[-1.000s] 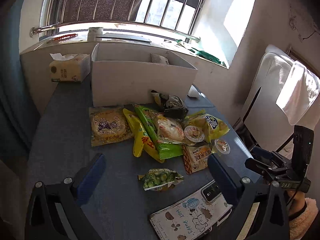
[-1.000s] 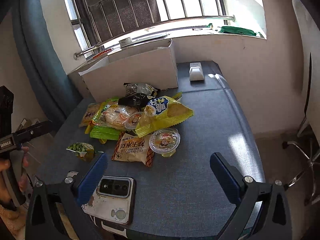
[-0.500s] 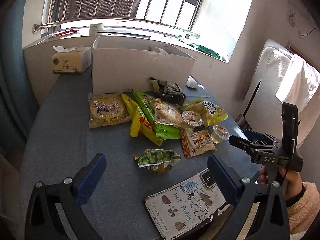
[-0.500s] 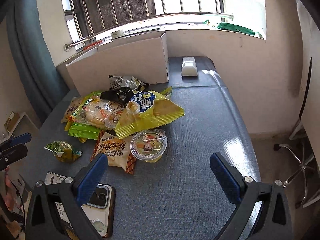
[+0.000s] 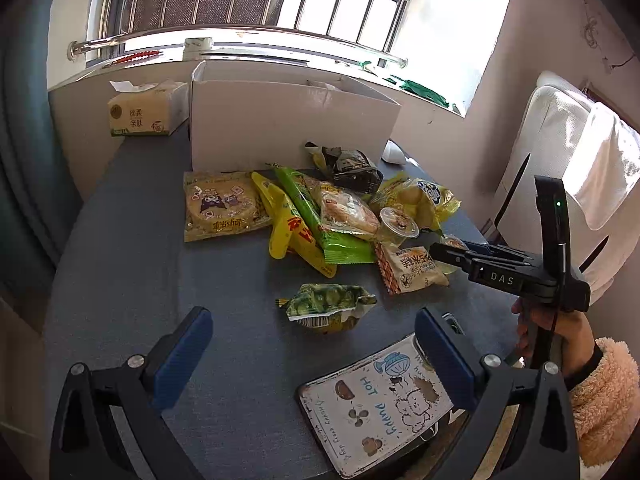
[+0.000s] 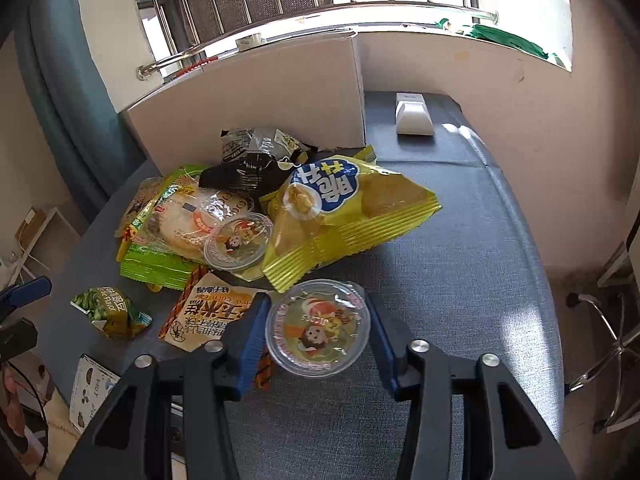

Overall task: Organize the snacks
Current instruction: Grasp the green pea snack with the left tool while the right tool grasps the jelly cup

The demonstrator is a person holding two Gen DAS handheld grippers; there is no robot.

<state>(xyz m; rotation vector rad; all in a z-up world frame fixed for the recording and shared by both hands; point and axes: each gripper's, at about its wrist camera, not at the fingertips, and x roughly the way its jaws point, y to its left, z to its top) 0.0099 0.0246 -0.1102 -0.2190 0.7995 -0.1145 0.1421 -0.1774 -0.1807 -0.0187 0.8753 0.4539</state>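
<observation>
- While the jaws of the right gripper (image 6: 318,330) are closing, the small clear plastic jelly cup with a printed foil lid (image 6: 317,327) sits between the blue pads on the blue-grey fabric tabletop (image 6: 460,248), at the near edge of the snack pile; whether the pads press its wall yet cannot be told.
- The closing is best finished gently on the cup wall below the rim, since thin plastic is likely to buckle or pop out.
- The orange-and-white corn snack packet (image 6: 208,314), touching the left pad, is best kept out of the grip.
- The lift is best made straight up, clear of the yellow crisp bag (image 6: 348,216) just behind the cup.
- The left gripper (image 5: 312,352) is held wide open over the tabletop with nothing between its jaws; the small green pea packet (image 5: 328,304) lies just ahead of it.
- The open white cardboard box (image 5: 288,124) stands behind the pile, the likely destination; one pale item shows above its rim, and the rest of the interior is hidden.
</observation>
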